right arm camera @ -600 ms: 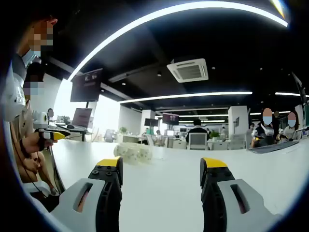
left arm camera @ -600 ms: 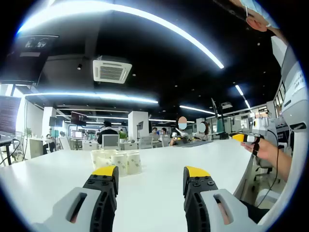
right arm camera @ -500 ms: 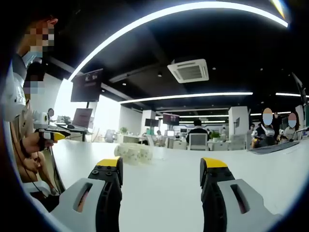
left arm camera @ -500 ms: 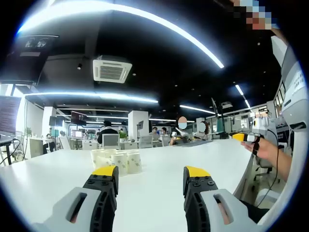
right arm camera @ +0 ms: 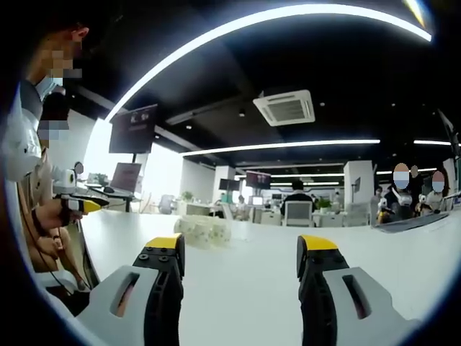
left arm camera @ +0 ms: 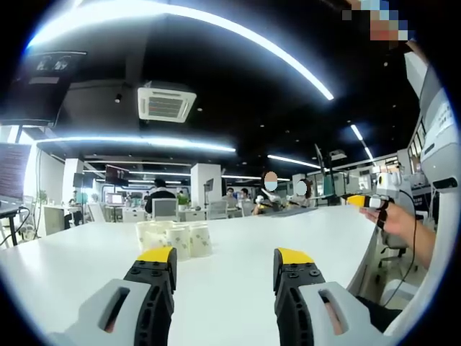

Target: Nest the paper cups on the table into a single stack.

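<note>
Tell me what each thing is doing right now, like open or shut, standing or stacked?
Left tool: open, nothing between its jaws, low over the table.
Right tool: open, nothing between its jaws, low over the table.
Paper cups: clustered together on the white table, apart from both tools; too small to tell whether any are nested.
Ceiling light strips: lit.

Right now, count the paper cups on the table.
About 5 paper cups show, huddled together upright on the white table, ahead of the left gripper and beyond its left jaw. They overlap, so some may be hidden behind.
</note>
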